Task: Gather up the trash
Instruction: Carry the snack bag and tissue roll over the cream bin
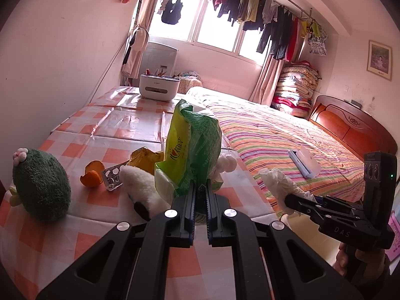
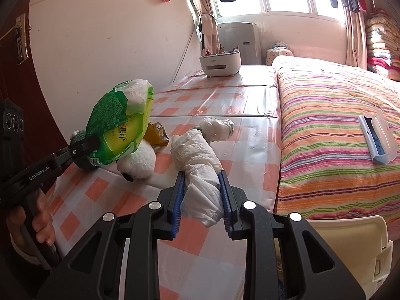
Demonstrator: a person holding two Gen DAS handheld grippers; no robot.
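Observation:
My left gripper (image 1: 199,187) is shut on a green and yellow plastic bag (image 1: 193,147) and holds it up above the checked table (image 1: 117,130); the bag also shows in the right wrist view (image 2: 120,127). My right gripper (image 2: 202,175) is shut on a crumpled white tissue wad (image 2: 197,157), which shows in the left wrist view (image 1: 277,180) over the table's right edge. On the table lie an orange peel (image 1: 93,173), an empty pill blister (image 1: 112,176), a brown wrapper (image 1: 143,160) and another white tissue ball (image 2: 217,127).
A green plush toy (image 1: 41,185) and a white plush toy (image 1: 142,187) sit on the table near the front. A white desk organiser (image 1: 160,85) stands at the far end. A striped bed (image 1: 287,135) with a white lint brush (image 1: 303,162) lies right. A cream bin lid (image 2: 350,245) is below right.

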